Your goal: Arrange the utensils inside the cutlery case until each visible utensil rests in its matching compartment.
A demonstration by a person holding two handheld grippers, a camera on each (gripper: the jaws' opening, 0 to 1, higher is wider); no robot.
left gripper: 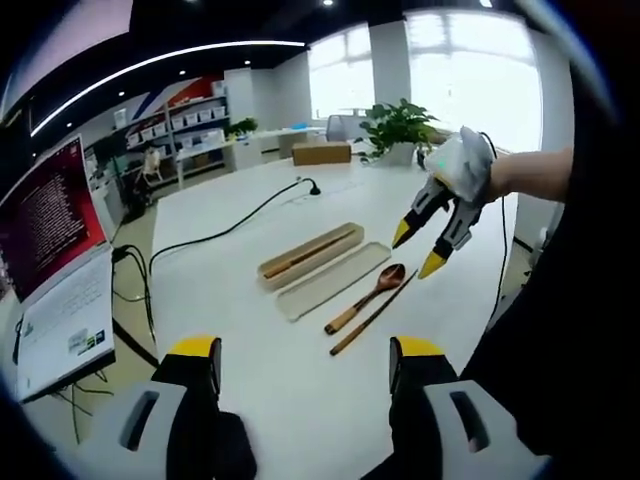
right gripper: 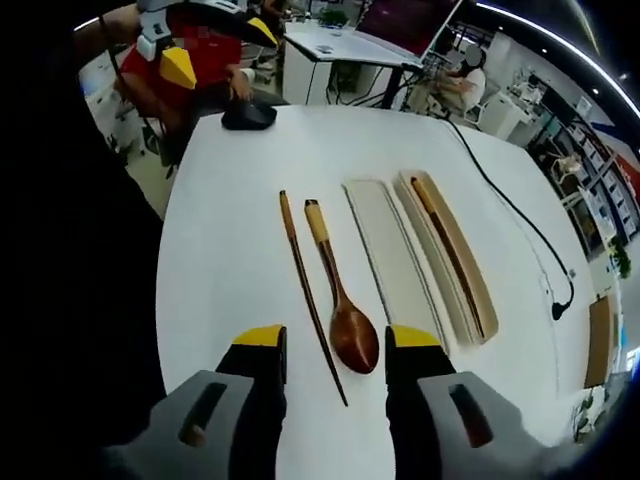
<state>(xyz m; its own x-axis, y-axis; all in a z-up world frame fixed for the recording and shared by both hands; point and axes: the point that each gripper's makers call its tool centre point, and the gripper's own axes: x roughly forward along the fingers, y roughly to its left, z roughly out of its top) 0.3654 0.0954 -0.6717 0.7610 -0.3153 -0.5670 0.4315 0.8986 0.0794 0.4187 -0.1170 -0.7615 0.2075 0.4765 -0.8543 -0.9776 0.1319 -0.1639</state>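
A beige cutlery case [left gripper: 310,255] [right gripper: 455,260] lies open on the white table [left gripper: 260,330] with one wooden chopstick [right gripper: 445,250] inside it. Its flat lid [left gripper: 335,280] [right gripper: 390,255] lies alongside. Beside the lid rest a wooden spoon [left gripper: 365,298] [right gripper: 335,285] and a second chopstick [left gripper: 372,315] [right gripper: 310,295]. My right gripper [right gripper: 337,340] [left gripper: 418,248] hovers open above the spoon's bowl end, holding nothing. My left gripper [left gripper: 308,350] [right gripper: 220,50] stands open and empty over the table edge nearest the handle ends.
A black cable [left gripper: 230,225] [right gripper: 510,200] runs across the table past the case. A black mouse [right gripper: 248,115] lies near the table edge by the left gripper. A monitor [left gripper: 50,220], a cardboard box [left gripper: 322,152] and a plant [left gripper: 400,125] stand farther off.
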